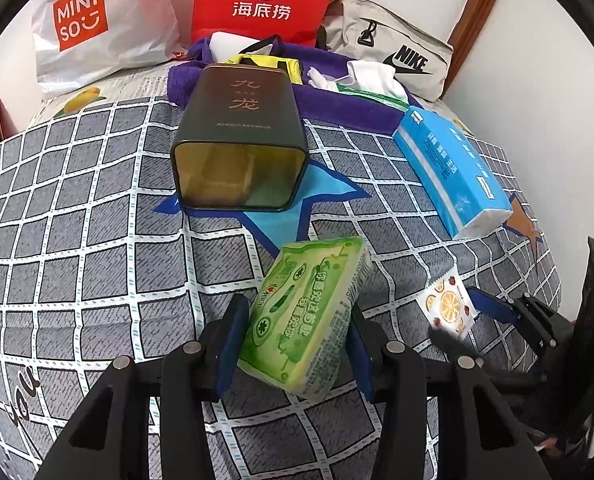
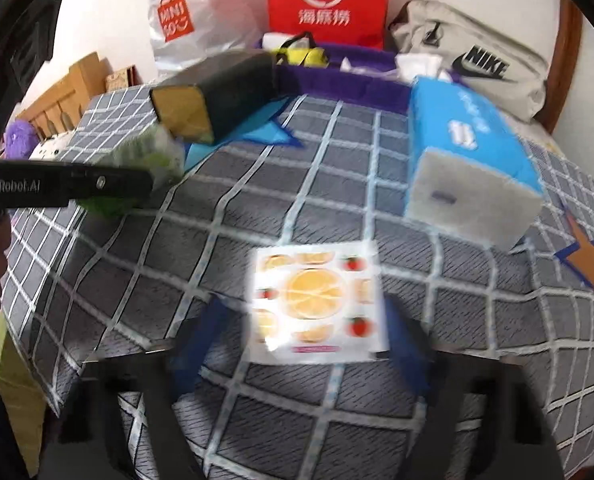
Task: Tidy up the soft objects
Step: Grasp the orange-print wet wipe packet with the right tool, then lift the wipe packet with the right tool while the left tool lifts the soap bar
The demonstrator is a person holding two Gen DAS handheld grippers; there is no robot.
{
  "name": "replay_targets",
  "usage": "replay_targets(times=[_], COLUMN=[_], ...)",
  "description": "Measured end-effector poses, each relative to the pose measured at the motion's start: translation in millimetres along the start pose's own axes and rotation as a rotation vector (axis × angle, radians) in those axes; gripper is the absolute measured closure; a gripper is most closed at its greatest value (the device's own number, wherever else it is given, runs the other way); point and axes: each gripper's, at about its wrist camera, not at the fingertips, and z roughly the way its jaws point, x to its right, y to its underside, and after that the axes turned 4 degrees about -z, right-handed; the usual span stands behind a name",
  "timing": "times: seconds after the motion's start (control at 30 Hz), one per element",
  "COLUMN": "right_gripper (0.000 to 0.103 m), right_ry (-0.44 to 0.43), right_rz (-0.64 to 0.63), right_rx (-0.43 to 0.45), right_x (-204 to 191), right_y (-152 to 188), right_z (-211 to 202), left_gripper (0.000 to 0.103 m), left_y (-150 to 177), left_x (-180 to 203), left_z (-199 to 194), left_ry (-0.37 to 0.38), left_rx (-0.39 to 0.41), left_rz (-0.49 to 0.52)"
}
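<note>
Clearly the left gripper [image 1: 295,334] has its blue fingers [image 1: 229,344] pressed against both sides of a green tissue pack [image 1: 311,316], which it holds lifted and tilted above the bed cover [image 1: 77,240]. The right gripper [image 2: 307,332] stands with its fingers [image 2: 407,344] apart on either side of a small fruit-print sachet [image 2: 317,300]; that view is blurred, so whether the pads touch the sachet I cannot tell, though a gap seems to show on the left side. The sachet lies flat on the cover, so I judge the step in hand to be picking it up. To do it well, the fingers should come low enough to catch the thin edges and close squarely across the width, since a flat slippery packet could easily slide out or fold.

Beyond the fingers, a dark tin [image 1: 239,140] lies on its side on the bed, its open mouth facing the left camera; its gold inside looks empty. It is the likely place for the soft packs, and the green one is already near its mouth. A blue tissue pack [image 1: 453,172] lies to the right, well apart from the tin. At the back, shopping bags [image 1: 265,0] lean on the wall; their contents are hidden.
</note>
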Motion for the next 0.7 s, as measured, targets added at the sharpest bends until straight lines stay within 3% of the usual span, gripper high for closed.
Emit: replay_targets(times=[0.03,0.07,0.17,0.3,0.57,0.7], right_gripper=[0.048,0.057,0.063,0.087,0.092,0.092], right_ry=[-0.013,-0.017,-0.025,-0.084,-0.108,-0.113], right_rz=[0.016,0.018,0.005,0.006,0.006,-0.001], right_rx=[-0.002,-0.001,0.003,-0.009,-0.015,0.001], right_x=[4.2,6.6,9.5,10.4,14.9,18.2], right_y=[-1.1,-1.9,-2.2,-2.9,-7.3,-12.2], right_z=[0.0,-0.4,-1.3,-3.7,-10.2,-20.2], left_gripper=[0.058,0.058,0.058,0.058,0.063,0.072], left_y=[-0.1,0.1,0.2,-0.3,-4.6,-8.5], left_x=[-0.1,0.2,1.3,1.5,0.9,2.4], left_z=[-0.1,0.1,1.1,-0.3,-18.7,-25.3], left_ry=[-0.001,-0.002,-0.004,-0.006,0.009,0.015], left_rx=[0.0,0.001,-0.001,0.001,0.041,0.055], left_rz=[0.001,0.001,0.002,-0.004,-0.009,-0.008])
